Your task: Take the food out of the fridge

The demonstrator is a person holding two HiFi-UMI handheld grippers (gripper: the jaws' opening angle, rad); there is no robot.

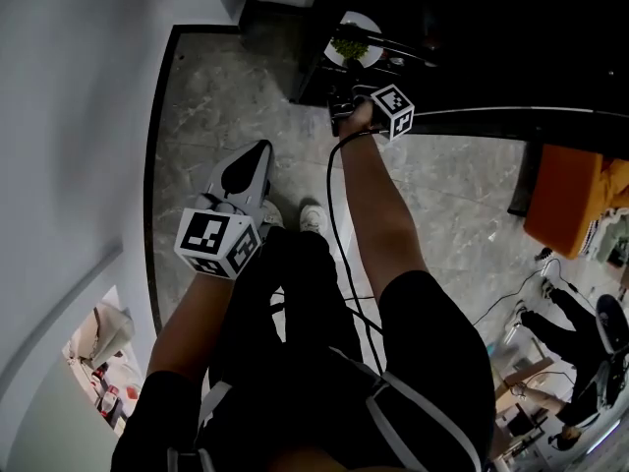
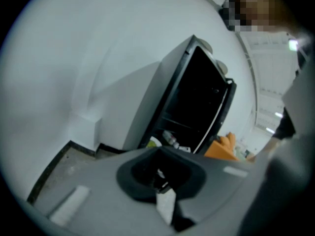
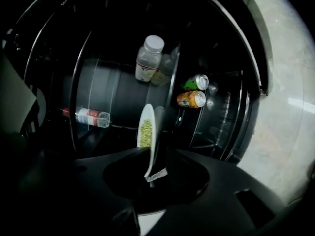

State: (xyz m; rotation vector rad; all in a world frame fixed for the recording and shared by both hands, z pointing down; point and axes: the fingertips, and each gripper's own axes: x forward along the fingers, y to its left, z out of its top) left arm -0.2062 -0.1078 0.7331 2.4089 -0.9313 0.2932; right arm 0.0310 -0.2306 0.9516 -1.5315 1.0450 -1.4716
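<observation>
one plate of food is taken hold of but, as i judge, not yet clear of the dark fridge. the right gripper has its jaws pinched on the thin white rim. the plate is smooth, shallow and round, with small green grains on it. left inside are two shiny cans and a clear bottle with a white cap. the left gripper hangs low, jaws together, empty.

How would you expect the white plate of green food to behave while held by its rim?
The plate looks rigid and glazed, so it may slip or pivot, since the right gripper pinches only one edge. The green food looks like small loose pieces, likely to roll off if it tilts.
</observation>
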